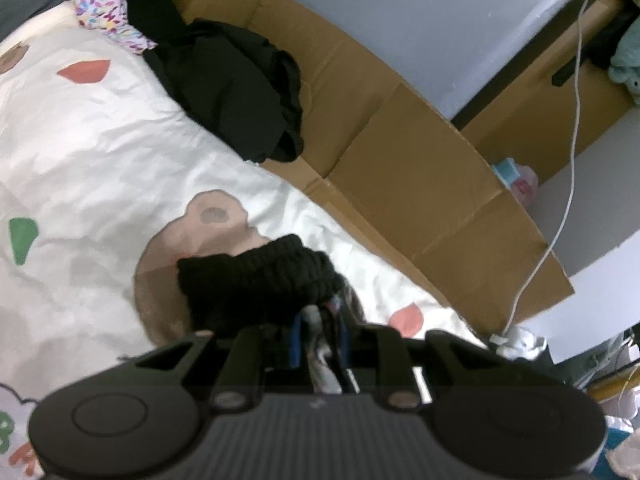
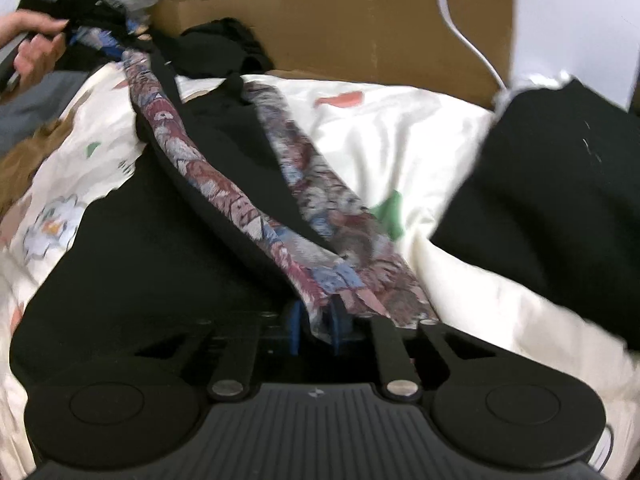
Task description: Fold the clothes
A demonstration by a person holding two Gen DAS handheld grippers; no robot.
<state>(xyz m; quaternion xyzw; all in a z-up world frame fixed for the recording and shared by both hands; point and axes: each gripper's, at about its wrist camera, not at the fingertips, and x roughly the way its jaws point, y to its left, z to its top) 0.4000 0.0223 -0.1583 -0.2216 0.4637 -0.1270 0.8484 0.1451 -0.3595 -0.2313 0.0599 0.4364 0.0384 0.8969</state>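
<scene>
A black garment with a patterned red, blue and grey band (image 2: 224, 184) lies stretched over a white printed bedspread (image 2: 400, 128). My right gripper (image 2: 316, 320) is shut on the near end of the patterned band. My left gripper (image 1: 320, 332) is shut on the far end, where a black ribbed cuff (image 1: 260, 276) bunches over its fingers. In the right wrist view the left gripper (image 2: 68, 20) shows at the far left with a hand on it, holding that end up.
A second black garment (image 1: 236, 88) lies crumpled at the bed's edge. A flattened cardboard box (image 1: 400, 140) runs along the bed. A white cable (image 1: 572, 120) hangs by it. A stuffed toy (image 1: 108, 4) sits at the far corner. Another black cloth (image 2: 552, 200) lies at right.
</scene>
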